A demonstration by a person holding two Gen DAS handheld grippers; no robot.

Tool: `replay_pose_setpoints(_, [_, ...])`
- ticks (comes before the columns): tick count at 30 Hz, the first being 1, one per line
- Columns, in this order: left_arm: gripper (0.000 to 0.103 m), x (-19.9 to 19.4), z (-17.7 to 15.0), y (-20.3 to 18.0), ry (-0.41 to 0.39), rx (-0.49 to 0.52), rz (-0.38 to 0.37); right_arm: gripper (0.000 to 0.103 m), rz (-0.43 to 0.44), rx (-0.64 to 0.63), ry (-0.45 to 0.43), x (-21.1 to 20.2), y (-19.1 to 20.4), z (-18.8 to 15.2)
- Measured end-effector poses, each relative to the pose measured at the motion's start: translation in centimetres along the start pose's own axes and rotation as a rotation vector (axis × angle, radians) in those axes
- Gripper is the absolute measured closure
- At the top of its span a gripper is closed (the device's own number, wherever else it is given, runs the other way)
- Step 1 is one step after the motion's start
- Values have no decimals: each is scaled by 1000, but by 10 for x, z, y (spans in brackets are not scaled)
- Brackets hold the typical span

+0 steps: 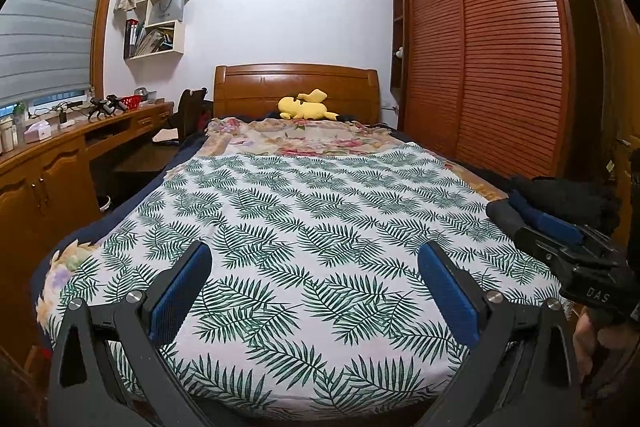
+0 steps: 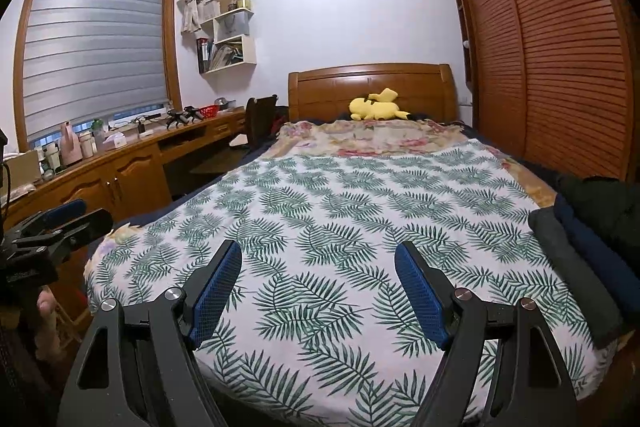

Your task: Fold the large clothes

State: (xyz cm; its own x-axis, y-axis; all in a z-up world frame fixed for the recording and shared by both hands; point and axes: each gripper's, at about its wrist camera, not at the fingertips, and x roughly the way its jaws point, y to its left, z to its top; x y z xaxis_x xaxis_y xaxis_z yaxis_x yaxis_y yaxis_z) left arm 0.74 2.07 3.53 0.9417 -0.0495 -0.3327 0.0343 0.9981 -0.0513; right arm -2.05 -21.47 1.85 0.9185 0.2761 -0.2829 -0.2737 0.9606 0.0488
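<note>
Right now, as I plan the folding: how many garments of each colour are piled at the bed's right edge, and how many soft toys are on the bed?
Grey folded cloth garment: 1
Navy blue folded cloth garment: 1
Black bulky cloth garment: 1
Yellow plush toy: 1
Total: 4

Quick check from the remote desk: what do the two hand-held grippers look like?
Both match: the left hand-held gripper and right hand-held gripper have black angular frames, silver round pivot bolts and blue textured pads on each finger. White "DAS" lettering marks the right one's body.

Yellow plush toy (image 1: 306, 105) by wooden headboard (image 1: 296, 83); slatted wardrobe (image 1: 492, 55) beside.
</note>
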Motion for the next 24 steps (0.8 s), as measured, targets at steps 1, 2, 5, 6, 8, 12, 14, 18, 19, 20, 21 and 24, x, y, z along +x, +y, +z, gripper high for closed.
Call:
replay_pose_setpoints(1, [0,0,0,-1,-1,1,0,23,0,0,0,1,0,0])
replay_pose_setpoints(2, [0,0,0,-1,0,0,-1,23,-1,-1,0,3,1,0])
replay_pose_setpoints(5, [0,-2,0,-2,0,-2,-2,23,-4,0,0,6,2,0])
replay_pose_setpoints(6, [0,-2,0,-2,0,-2,-1,23,-5,2,0,8,3,1])
replay_pose_setpoints(8, [0,-2,0,-2,1,-2,-3,23,-5,4,-1,10,5,1])
replay_pose_setpoints(12, [0,-2,0,-3,0,-1,-2,23,-7,5,-2,14,9,2])
replay_pose_setpoints(14, [0,-2,0,-3,1,-2,-3,23,-6,6,-2,14,9,2])
replay_pose_setpoints(18, [0,-3,-1,-3,0,-1,-2,23,-5,6,-2,15,10,2])
replay_pose_setpoints(19, [0,-3,-1,-3,0,-1,-1,23,-5,6,-3,16,11,2])
replay_pose_setpoints(20, [0,-3,-1,-3,1,-1,-2,23,-6,7,-3,17,11,2])
replay_pose_setpoints(21, [0,-3,-1,-3,0,0,-1,23,-6,8,-3,17,12,2])
replay_pose_setpoints(24, [0,-3,-1,-3,0,-1,-2,23,-6,8,-5,18,13,2])
